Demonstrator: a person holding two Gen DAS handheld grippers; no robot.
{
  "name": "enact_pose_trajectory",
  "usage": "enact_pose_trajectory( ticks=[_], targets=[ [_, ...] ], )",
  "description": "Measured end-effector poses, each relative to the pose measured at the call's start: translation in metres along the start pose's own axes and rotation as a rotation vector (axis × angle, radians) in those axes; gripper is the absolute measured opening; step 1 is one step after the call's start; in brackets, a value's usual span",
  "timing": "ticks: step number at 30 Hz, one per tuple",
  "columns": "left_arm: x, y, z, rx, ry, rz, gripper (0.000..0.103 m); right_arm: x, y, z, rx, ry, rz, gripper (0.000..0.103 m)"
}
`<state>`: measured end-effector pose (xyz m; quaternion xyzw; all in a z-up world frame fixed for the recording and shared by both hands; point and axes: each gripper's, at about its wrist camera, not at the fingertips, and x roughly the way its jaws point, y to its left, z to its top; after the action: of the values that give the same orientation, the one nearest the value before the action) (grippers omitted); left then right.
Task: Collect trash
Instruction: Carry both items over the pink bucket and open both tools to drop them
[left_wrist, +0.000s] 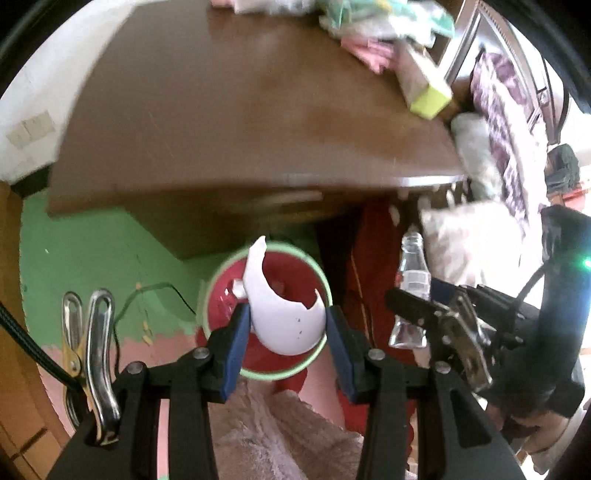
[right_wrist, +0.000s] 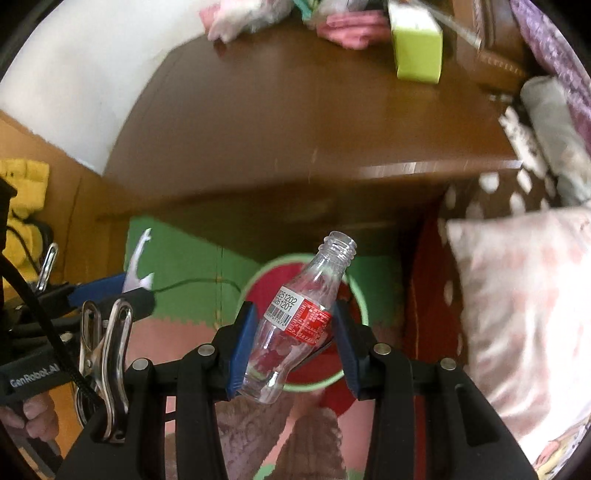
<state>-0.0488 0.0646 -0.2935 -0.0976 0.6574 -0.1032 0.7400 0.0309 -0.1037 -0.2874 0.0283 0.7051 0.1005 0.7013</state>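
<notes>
Left gripper: the left gripper (left_wrist: 288, 328) clamps a broken white shell piece (left_wrist: 284, 314), jagged edge up, pads on both flanks.
Right gripper: the right gripper (right_wrist: 291, 328) pinches an empty clear bottle (right_wrist: 295, 321) across its red label, neck tilted toward 1 o'clock.
Bin: a red bin with a green rim (left_wrist: 321, 275) stands on the floor below the brown table (left_wrist: 240, 122); in each wrist view it sits directly behind the held piece.
Step, as I judge it: drop both pieces in.
Doing it well: centre each load over the mouth before letting go; I'd release one at a time, shell first, since the bottle lies aslant and could clip the rim at 3 o'clock.
Risk: the shell's sharp edge may catch a pad on release.
</notes>
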Motion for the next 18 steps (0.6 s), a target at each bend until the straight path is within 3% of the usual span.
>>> enact_pose_trajectory(
  ticks=[9,14,18],
  targets=[
    [0.058,-0.001,-0.023,-0.013,0.088,0.003,0.044,0.048,-0.001,-0.023,-0.035,0.097,0.022,0.043],
    [0.070,0.003,-0.021,-0.025,0.112,-0.019,0.043,0.053,-0.007,-0.032,-0.018,0.116,0.050,0.043],
    [0.072,0.004,-0.018,-0.023,0.121,-0.002,0.051,0.060,-0.013,-0.032,0.008,0.128,0.061,0.043]
  ],
)
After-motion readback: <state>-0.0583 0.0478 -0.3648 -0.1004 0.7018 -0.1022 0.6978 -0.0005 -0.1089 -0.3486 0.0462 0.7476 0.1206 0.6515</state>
